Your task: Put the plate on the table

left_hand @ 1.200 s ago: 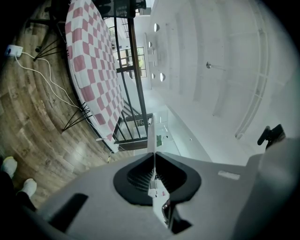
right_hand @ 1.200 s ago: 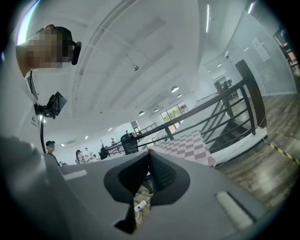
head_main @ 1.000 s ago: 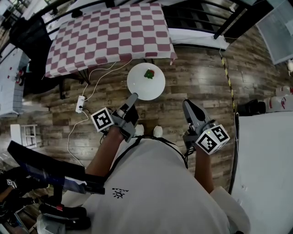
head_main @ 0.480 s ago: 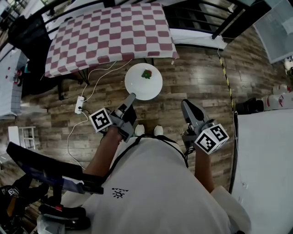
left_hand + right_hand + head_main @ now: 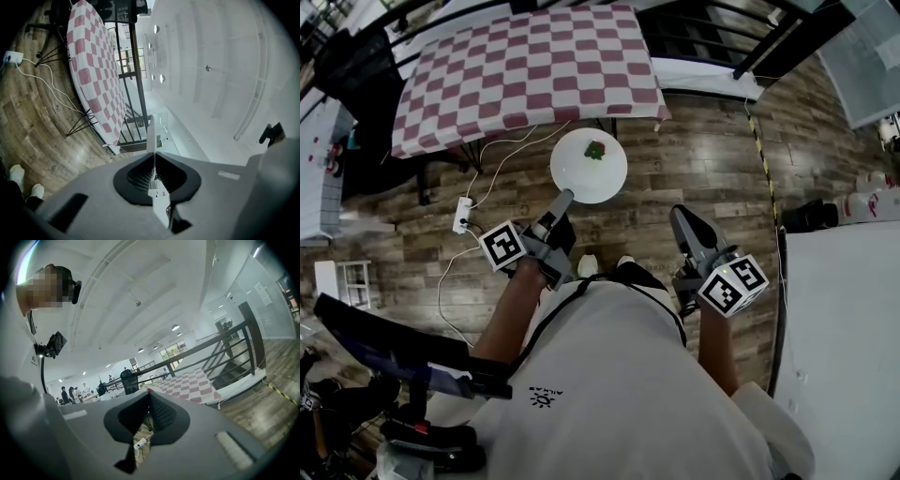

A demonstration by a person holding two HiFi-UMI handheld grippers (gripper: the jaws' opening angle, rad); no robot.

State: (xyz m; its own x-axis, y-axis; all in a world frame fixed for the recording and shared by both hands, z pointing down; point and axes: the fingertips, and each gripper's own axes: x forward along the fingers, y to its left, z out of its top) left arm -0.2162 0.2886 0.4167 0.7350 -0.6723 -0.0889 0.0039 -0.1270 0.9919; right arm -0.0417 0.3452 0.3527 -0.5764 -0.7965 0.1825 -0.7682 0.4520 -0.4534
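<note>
A round white plate [image 5: 589,167] carrying a small red and green piece of food [image 5: 595,149] hangs over the wooden floor, just short of the near edge of the table with the red and white checked cloth [image 5: 525,75]. My left gripper [image 5: 562,201] is shut on the plate's near rim. In the left gripper view the plate [image 5: 151,136] shows edge-on as a thin white strip between the jaws of the left gripper [image 5: 152,157], with the table [image 5: 91,70] at upper left. My right gripper [image 5: 679,216] is held low at the right, its jaws closed on nothing; the right gripper [image 5: 149,392] faces the table [image 5: 197,380].
A white power strip [image 5: 465,214] with cables lies on the floor under the table's left corner. Black railings and stairs [image 5: 712,28] run behind the table. A large white surface [image 5: 844,328] stands at the right. The person's shoes [image 5: 600,266] are below the plate.
The left gripper and the plate have moved forward and slightly left, nearer the table's front edge. The right gripper has barely moved.
</note>
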